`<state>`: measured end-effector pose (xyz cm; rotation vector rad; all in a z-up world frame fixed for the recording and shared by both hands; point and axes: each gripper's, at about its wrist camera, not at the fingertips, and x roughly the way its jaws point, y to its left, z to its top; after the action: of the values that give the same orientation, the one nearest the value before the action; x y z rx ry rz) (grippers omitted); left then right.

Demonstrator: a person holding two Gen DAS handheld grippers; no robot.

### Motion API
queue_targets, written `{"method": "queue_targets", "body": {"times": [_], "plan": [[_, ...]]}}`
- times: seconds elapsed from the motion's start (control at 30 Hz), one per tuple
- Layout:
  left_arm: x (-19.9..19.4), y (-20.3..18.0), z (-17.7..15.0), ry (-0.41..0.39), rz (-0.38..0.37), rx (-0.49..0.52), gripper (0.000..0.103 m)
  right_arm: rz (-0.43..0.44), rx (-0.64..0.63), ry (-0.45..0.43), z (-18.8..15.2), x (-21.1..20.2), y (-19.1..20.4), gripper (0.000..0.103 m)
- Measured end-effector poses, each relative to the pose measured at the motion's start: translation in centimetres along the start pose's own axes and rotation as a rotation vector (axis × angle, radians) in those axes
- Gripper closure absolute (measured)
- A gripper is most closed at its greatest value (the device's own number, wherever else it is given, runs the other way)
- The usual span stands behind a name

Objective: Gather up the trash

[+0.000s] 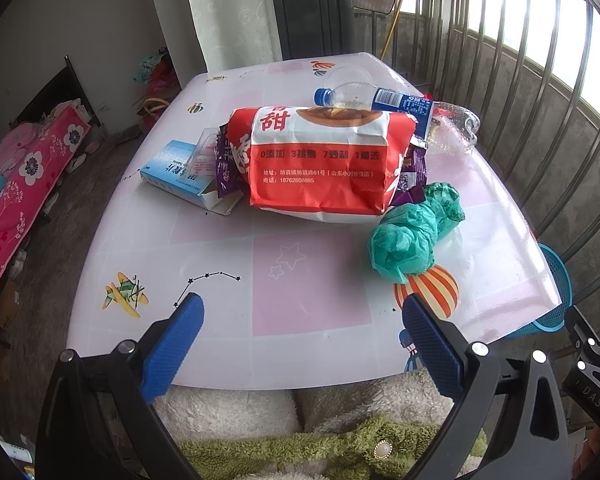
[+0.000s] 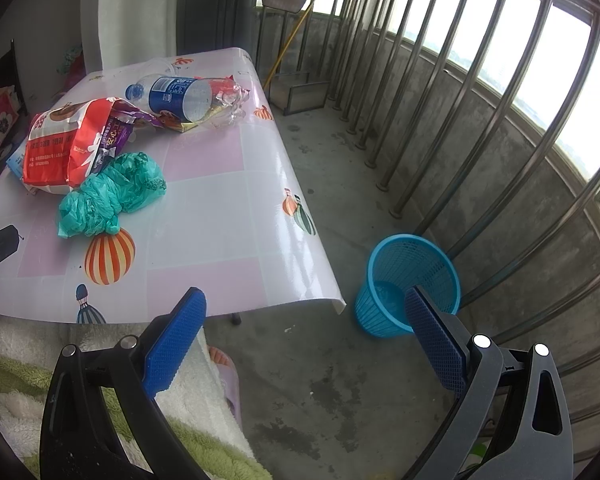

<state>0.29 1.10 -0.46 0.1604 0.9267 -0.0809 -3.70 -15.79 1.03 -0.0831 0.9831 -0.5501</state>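
Observation:
Trash lies on the pink patterned table (image 1: 312, 292): a red and white snack bag (image 1: 320, 160), a crumpled green plastic bag (image 1: 412, 236), a clear bottle with a blue label (image 1: 376, 100), a purple wrapper (image 1: 410, 176) and a light blue box (image 1: 176, 172). My left gripper (image 1: 302, 312) hovers open over the table's near edge, empty. My right gripper (image 2: 306, 308) is open and empty, off the table's right corner above the floor. A blue mesh bin (image 2: 408, 280) stands on the floor just beyond its right finger. The right wrist view also shows the green bag (image 2: 112, 196) and the bottle (image 2: 176, 96).
A metal railing (image 2: 460, 120) runs along the right side over the concrete floor (image 2: 320, 380). A person's fluffy white and green robe (image 1: 300, 432) and a slippered foot (image 2: 224, 364) are at the near edge. A bed with a pink floral cover (image 1: 24, 184) is left.

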Motion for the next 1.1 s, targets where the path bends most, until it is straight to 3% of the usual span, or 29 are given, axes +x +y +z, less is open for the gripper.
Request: {"method": "queue_targets", "body": {"times": [1.1], "plan": [[0.9, -0.1, 0.4, 0.033, 0.018, 0.000, 0.006, -0.005, 0.007, 0.035, -0.4, 1.4, 0.2, 0.008]]}}
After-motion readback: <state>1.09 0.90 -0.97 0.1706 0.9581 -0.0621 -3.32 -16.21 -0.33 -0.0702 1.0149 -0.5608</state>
